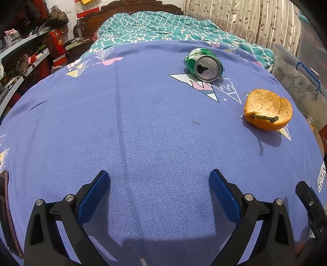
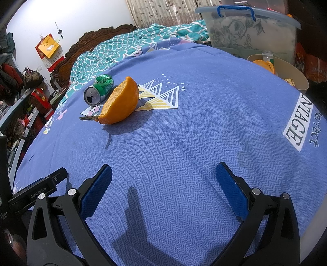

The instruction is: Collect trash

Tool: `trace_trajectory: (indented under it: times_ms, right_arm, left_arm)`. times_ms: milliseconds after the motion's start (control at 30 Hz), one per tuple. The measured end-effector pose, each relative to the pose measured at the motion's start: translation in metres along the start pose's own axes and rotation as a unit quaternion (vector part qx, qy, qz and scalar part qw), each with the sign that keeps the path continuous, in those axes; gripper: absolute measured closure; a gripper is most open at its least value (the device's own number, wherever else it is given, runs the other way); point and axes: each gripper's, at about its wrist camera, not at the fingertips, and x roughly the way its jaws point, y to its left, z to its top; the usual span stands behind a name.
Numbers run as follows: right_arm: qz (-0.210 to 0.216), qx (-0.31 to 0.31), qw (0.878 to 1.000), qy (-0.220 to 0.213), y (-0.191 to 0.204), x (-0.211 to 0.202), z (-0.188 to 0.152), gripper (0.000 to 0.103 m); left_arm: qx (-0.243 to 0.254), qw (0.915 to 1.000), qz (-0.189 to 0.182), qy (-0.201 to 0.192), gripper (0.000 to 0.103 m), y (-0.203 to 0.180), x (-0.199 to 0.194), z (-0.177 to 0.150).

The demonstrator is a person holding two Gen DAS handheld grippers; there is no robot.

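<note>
Bright daylight, crisp shadows on bedsheet [image 2: 184,143], fisheye-warped, vignetted edges.

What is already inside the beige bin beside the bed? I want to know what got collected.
In the beige bin, an orange peel piece and a small clear bottle show above the rim. Something yellow with print lies lower. The bed edge hides everything deeper.

Both grippers [image 1: 158,184] [image 2: 163,178]: black frames, blue textured jaws, silver screws.

A big bed [image 1: 143,126] with a blue cover lies under the jaws. Far ahead stand a dark wooden headboard [image 2: 85,41] and leafy curtains [image 1: 235,18]. Shelves [image 1: 24,61] line the left.
</note>
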Motion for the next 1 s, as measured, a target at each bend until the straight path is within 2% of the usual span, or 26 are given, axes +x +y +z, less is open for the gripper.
trace_trajectory:
  times_ms: [833,1000]
  right_arm:
    - [0.008,-0.004,1.0,0.002,0.0017,0.0001,0.0017,0.003]
    - [0.024,-0.011,1.0,0.012,0.0039,0.0036,0.0066,0.003]
  left_arm:
    - [-0.003,0.9999,0.016,-0.001,0.009,-0.0004,-0.0004,-0.0001]
    - [-0.016,0.9998,-0.012,0.001,0.009,0.0073,-0.0002,0.0035]
